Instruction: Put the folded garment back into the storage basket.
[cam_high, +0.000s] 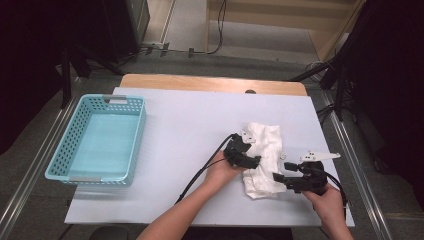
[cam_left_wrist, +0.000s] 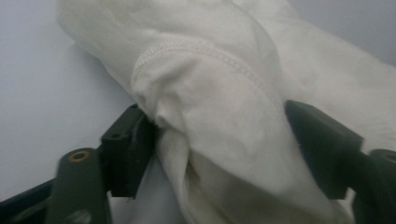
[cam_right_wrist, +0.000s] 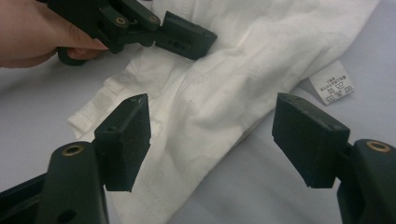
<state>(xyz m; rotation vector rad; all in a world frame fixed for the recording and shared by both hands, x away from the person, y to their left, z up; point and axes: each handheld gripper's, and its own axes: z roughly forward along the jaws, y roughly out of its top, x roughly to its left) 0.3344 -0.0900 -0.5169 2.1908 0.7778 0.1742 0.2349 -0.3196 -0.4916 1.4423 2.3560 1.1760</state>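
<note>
Left gripper: jaws pinching a bunched fold of the white garment; cloth fills the gap and touches both pads.
Right gripper: jaws spread wide, nothing gripped, hovering at the garment's near edge.
White garment: crumpled on the white table top, right of centre, between the two grippers; sewn label lies flat beside it.
Turquoise basket: far left, well apart.

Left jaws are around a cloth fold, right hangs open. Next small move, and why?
Probably finish closing the left gripper on the white cloth: a hemmed fold bulges between its jaws, but firm pinching is unclear. The right gripper hangs open above the cloth's other side, so lifting now could drop it.
</note>
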